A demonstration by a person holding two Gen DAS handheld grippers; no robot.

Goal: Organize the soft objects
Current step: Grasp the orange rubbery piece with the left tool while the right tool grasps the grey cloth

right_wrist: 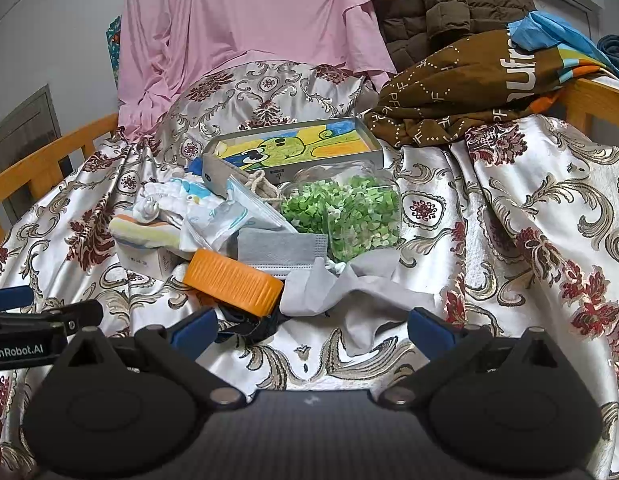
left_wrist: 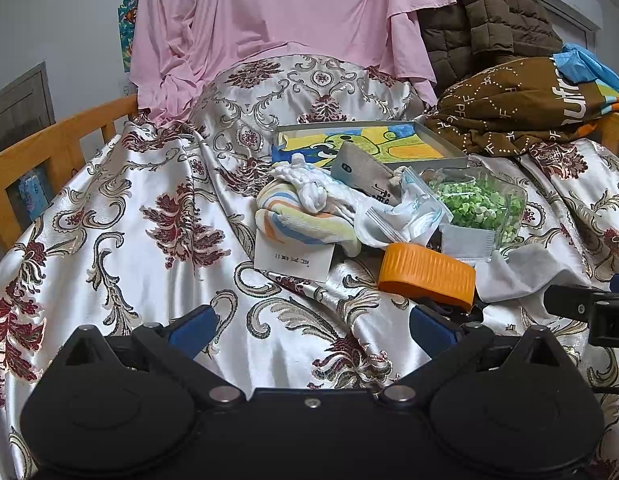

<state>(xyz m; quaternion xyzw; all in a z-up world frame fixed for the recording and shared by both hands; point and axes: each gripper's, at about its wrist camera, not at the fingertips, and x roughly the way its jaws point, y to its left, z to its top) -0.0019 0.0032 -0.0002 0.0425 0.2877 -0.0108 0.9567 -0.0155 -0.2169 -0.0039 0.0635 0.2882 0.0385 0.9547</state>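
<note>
A heap of small things lies mid-bed on the patterned satin cover (left_wrist: 149, 200). In it are a striped towel (left_wrist: 293, 216), a knotted white cloth (left_wrist: 313, 184), a grey drawstring pouch (left_wrist: 365, 172), a clear zip bag (left_wrist: 405, 216), a grey face mask (right_wrist: 277, 246), a pale grey cloth (right_wrist: 361, 292) and a dark strap (right_wrist: 249, 326). My left gripper (left_wrist: 313, 330) is open, low and in front of the heap, holding nothing. My right gripper (right_wrist: 311, 328) is open too, its fingers on either side of the grey cloth's near edge.
An orange lid (left_wrist: 427, 276), a clear jar of green bits (right_wrist: 349, 216), a white card box (left_wrist: 293, 258) and a tin tray with a cartoon picture (right_wrist: 293, 144) sit in the heap. Pink fabric (left_wrist: 269, 20), brown garments (left_wrist: 521, 104) and wooden rails (left_wrist: 41, 152) border the bed.
</note>
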